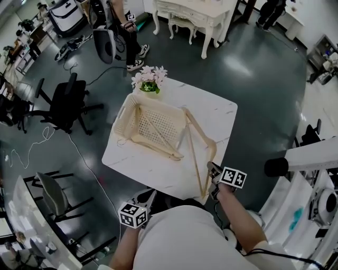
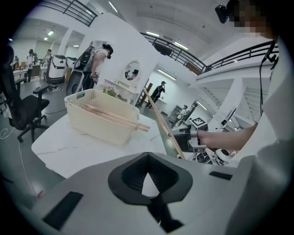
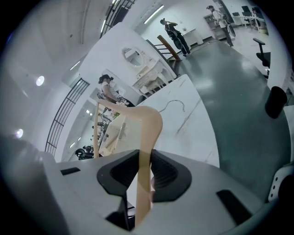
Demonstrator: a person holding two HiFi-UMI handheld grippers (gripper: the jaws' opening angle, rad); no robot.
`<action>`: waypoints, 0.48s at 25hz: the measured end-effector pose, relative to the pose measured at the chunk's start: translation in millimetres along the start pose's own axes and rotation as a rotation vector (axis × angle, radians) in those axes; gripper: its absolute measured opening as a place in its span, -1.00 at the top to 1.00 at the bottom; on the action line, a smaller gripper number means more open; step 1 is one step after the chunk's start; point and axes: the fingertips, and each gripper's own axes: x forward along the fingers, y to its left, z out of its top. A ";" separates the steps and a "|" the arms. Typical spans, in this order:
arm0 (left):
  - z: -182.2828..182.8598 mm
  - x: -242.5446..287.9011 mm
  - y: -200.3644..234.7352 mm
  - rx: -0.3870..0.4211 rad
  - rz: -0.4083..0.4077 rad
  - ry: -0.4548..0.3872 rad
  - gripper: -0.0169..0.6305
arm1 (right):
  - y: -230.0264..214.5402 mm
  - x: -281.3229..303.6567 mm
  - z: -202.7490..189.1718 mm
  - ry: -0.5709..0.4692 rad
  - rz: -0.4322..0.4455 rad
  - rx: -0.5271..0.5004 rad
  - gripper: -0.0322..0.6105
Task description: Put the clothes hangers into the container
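A cream plastic basket (image 1: 127, 113) stands on the white table (image 1: 214, 113), with wooden hangers (image 1: 158, 145) lying inside and poking over its near rim. My right gripper (image 1: 212, 170) is shut on another wooden hanger (image 1: 196, 153) at the table's near right corner. That hanger slants up toward the basket's right side. In the right gripper view the hanger (image 3: 149, 126) runs between the jaws of the right gripper (image 3: 144, 153). My left gripper (image 1: 150, 196) hangs below the table's near edge, shut and holding nothing (image 2: 147, 156). The left gripper view shows the basket (image 2: 98, 121) and the held hanger (image 2: 161, 121).
A pot of pink flowers (image 1: 150, 80) stands at the table's far corner, just behind the basket. Office chairs (image 1: 66, 103) stand to the left on the dark floor, and a white dressing table (image 1: 195, 16) stands farther back. White equipment (image 1: 306, 158) sits at the right.
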 end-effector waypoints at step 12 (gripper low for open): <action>15.9 -11.0 39.2 0.024 -0.076 -0.002 0.92 | 89.5 23.4 19.1 -0.004 0.040 -0.084 0.62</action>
